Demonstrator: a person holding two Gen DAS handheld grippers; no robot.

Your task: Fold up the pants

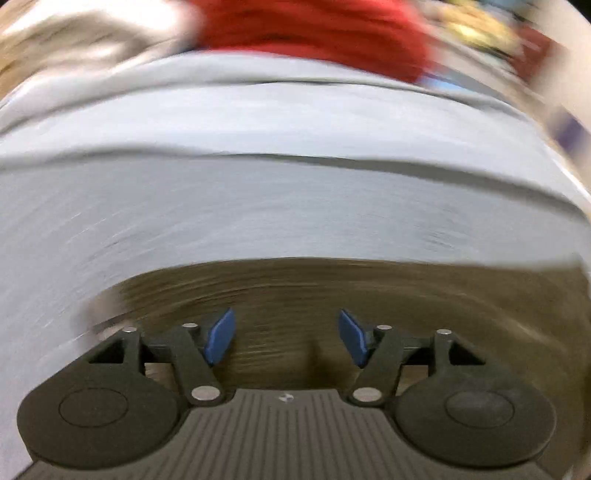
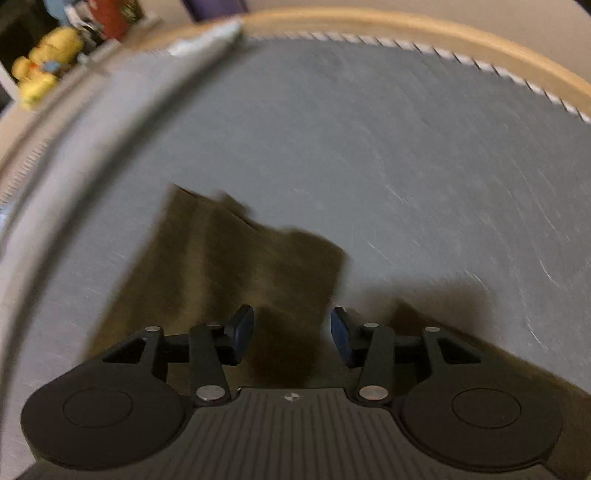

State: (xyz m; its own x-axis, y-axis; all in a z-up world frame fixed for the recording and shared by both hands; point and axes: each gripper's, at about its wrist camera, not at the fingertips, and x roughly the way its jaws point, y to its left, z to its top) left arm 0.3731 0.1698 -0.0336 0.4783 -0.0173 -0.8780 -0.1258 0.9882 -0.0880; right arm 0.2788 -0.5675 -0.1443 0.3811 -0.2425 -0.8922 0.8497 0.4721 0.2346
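Lying on the grey sheet (image 2: pixel 406 155), the olive-brown pants (image 2: pixel 236 266) spread just ahead of both tools. The left gripper (image 1: pixel 287 338) hangs over the pants' cloth with its blue pads wide apart and nothing between them. The right gripper (image 2: pixel 292 338) is also parted, and a dark fold of the pants rises in the gap; contact cannot be told through blur. A red garment (image 1: pixel 314 33) lies beyond the sheet.

Grey bedsheet (image 2: pixel 406 147) on a wood-edged bed (image 2: pixel 369 22), yellow plush (image 2: pixel 44 66) beyond.
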